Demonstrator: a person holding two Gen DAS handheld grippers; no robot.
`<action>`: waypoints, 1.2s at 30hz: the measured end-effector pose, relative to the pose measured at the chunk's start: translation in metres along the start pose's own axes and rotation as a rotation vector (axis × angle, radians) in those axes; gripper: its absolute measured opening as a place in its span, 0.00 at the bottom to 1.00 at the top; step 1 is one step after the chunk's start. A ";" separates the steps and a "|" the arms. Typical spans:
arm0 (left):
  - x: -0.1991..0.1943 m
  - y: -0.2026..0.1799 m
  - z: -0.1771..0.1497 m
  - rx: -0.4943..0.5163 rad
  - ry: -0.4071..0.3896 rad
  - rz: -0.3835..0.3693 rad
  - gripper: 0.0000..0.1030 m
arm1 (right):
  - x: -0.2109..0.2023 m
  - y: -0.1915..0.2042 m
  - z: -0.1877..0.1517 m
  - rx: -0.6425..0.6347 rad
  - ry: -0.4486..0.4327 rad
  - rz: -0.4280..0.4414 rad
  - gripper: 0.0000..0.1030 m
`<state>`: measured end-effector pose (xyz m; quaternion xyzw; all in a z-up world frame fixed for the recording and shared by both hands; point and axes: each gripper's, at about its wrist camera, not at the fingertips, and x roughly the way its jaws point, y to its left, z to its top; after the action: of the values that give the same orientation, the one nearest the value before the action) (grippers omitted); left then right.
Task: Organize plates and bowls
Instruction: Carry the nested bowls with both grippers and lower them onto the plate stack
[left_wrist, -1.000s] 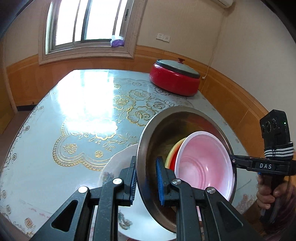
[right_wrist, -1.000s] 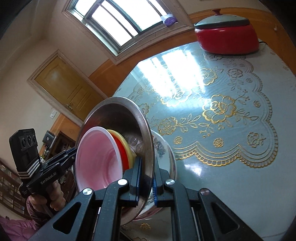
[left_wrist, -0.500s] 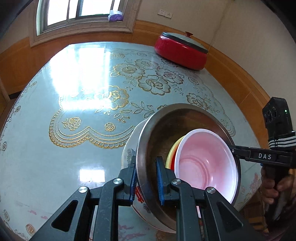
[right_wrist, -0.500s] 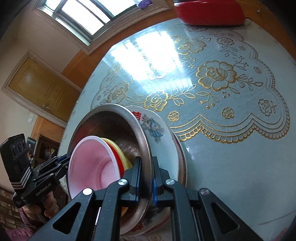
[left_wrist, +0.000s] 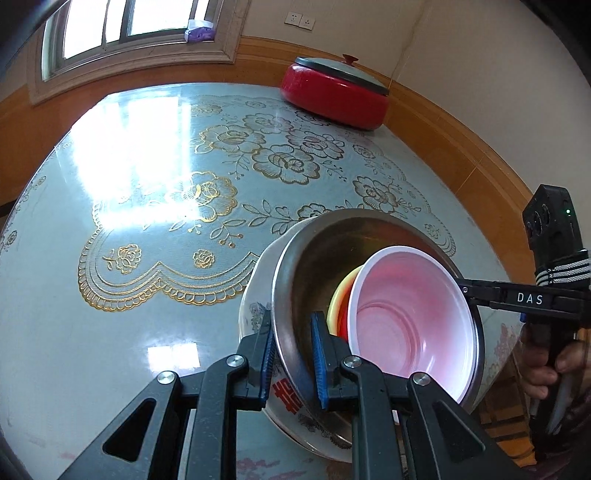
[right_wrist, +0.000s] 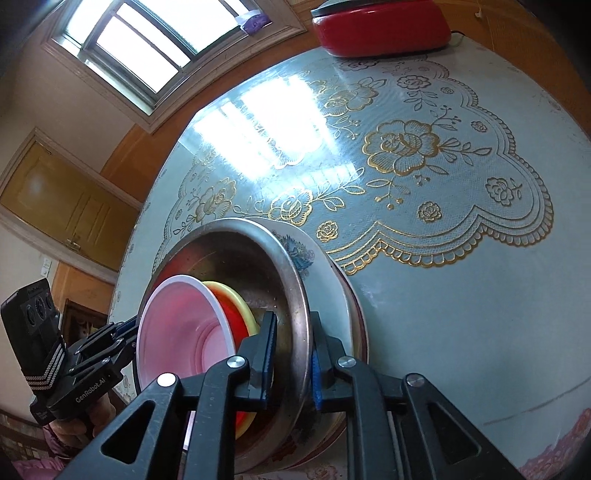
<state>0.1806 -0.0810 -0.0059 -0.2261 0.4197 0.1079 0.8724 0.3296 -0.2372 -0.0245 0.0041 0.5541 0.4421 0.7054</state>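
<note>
left wrist | left tool (left_wrist: 291, 354) grips steel bowl (left_wrist: 314, 269) rim | right tool (right_wrist: 291, 356) jaws just easing apart, rim between

Five nested dishes: one steel bowl (left_wrist: 306, 273), one pink bowl (left_wrist: 410, 314), one red bowl (right_wrist: 236, 314), one yellow bowl (right_wrist: 245, 310), one white patterned porcelain bowl (left_wrist: 258, 306) beneath. Two grippers: left gripper (left_wrist: 293, 360), right gripper (right_wrist: 291, 360). One red lidded pot (left_wrist: 332, 96). One table (left_wrist: 147, 221). One window (left_wrist: 129, 22). One door (right_wrist: 62, 206).
</note>
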 end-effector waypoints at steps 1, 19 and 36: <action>-0.001 0.001 0.000 0.004 0.000 -0.003 0.17 | -0.002 -0.001 -0.002 0.008 -0.009 -0.003 0.17; -0.016 0.005 0.000 0.148 -0.040 -0.053 0.17 | -0.024 0.008 -0.049 0.119 -0.162 -0.117 0.14; -0.020 0.000 -0.007 0.090 -0.051 0.005 0.17 | -0.018 0.020 -0.040 -0.068 -0.132 -0.169 0.14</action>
<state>0.1634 -0.0845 0.0059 -0.1826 0.4023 0.0969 0.8919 0.2865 -0.2554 -0.0164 -0.0374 0.4893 0.3985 0.7749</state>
